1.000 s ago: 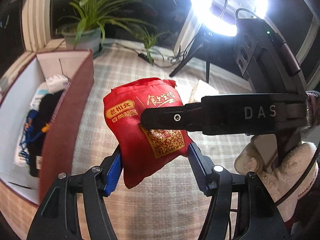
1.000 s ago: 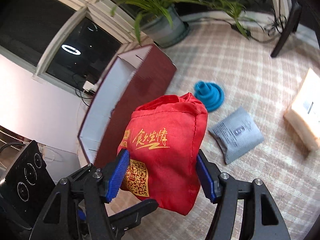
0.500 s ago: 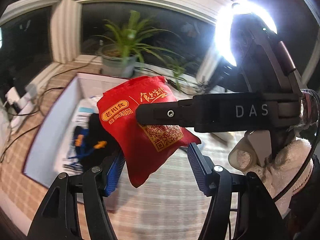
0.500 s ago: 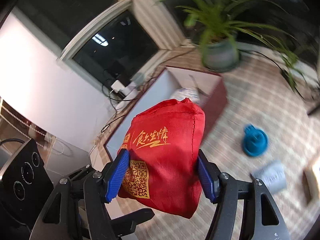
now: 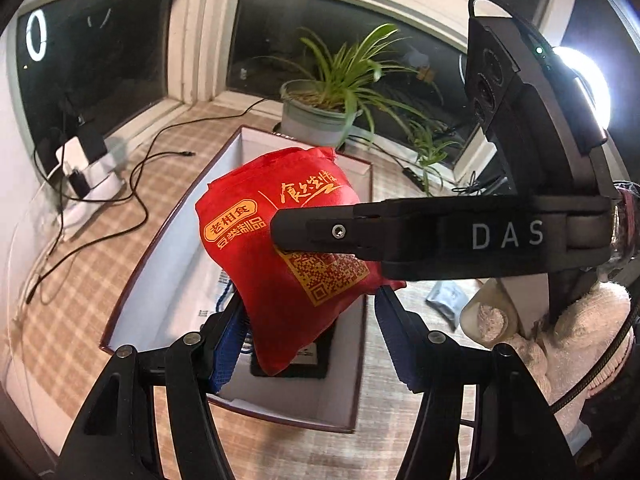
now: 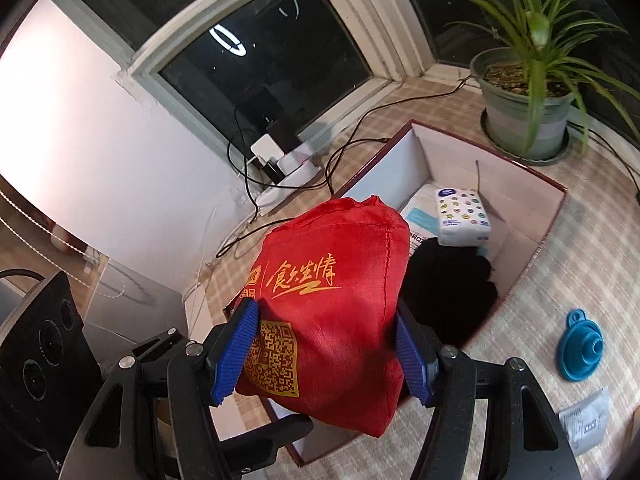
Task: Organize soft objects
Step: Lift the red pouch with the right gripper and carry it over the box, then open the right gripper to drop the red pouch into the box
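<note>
One checked tabletop (image 6: 540, 304) carries everything, and on it stands one long open box (image 6: 554, 216) with dark red outer walls and white inner walls, its far short end close to the single potted plant (image 6: 524, 120) by the window. Inside the box lie one dark black soft item (image 6: 448, 292), one white tissue pack (image 6: 462, 216) with coloured dots at the far end, and a flat white packet under them. One red fabric bag (image 6: 332, 320) with gold lettering and a QR code hangs in the air above the near half of the box, pinched between the blue-padded fingers of the right gripper (image 6: 326, 354), which press into its two sides. In the left wrist view the same red fabric bag (image 5: 288, 256) sits between the fingers of the left gripper (image 5: 308, 332); these are spread, the left pad close against the cloth and the right one apart from it, and the right gripper's black finger crosses in front of the bag. Right of the box on the tabletop lie one blue funnel (image 6: 580, 344) and one grey pouch (image 6: 584, 428), well apart from the box wall. Left of the box a white power strip (image 6: 288, 172) and its black cables (image 6: 352, 148) crowd the strip of tabletop toward the wall.
</note>
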`<state>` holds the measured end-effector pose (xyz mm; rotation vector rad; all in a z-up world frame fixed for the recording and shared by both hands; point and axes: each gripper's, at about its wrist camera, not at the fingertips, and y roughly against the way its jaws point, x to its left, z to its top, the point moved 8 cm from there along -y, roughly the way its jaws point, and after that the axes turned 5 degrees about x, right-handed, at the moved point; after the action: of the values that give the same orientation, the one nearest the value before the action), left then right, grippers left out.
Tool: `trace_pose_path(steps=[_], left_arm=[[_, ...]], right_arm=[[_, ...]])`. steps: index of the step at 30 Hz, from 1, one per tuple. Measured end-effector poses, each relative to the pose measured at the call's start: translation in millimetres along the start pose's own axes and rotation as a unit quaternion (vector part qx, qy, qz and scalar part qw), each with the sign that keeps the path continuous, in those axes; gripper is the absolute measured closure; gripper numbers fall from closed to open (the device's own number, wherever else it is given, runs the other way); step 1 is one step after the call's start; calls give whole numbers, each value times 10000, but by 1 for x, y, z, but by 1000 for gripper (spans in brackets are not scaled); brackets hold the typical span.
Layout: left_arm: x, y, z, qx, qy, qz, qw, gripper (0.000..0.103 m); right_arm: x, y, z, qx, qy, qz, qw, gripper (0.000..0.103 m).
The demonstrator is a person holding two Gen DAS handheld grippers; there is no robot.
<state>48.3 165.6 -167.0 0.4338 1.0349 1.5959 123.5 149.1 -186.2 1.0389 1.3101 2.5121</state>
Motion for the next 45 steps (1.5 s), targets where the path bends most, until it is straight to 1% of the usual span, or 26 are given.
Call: trace_pose_path(steps=[14, 20, 24, 29, 37, 45], left_arm=[[24, -37, -3, 350, 167, 56, 9992, 42], [31, -50, -5, 479, 168, 110, 9987, 43], [33, -54, -7, 538, 161, 137, 9983, 43], [35, -57, -8, 587, 205, 164, 9979, 43], [35, -51, -8, 543, 229, 200, 9981, 43], [31, -34, -7, 396, 210, 200, 9988, 43]], right_arm=[[-19, -40, 4, 305, -37, -263, 9992, 41], [-27, -48, 6, 365, -70, -370, 9986, 40], [-30, -48, 6, 350, -19, -543, 9979, 40], [-32, -43, 8, 267, -12, -637, 9976, 40], [-30, -29, 8, 113, 149, -843, 9963, 40], [-32, 6, -4, -226, 175, -936, 9952, 40]])
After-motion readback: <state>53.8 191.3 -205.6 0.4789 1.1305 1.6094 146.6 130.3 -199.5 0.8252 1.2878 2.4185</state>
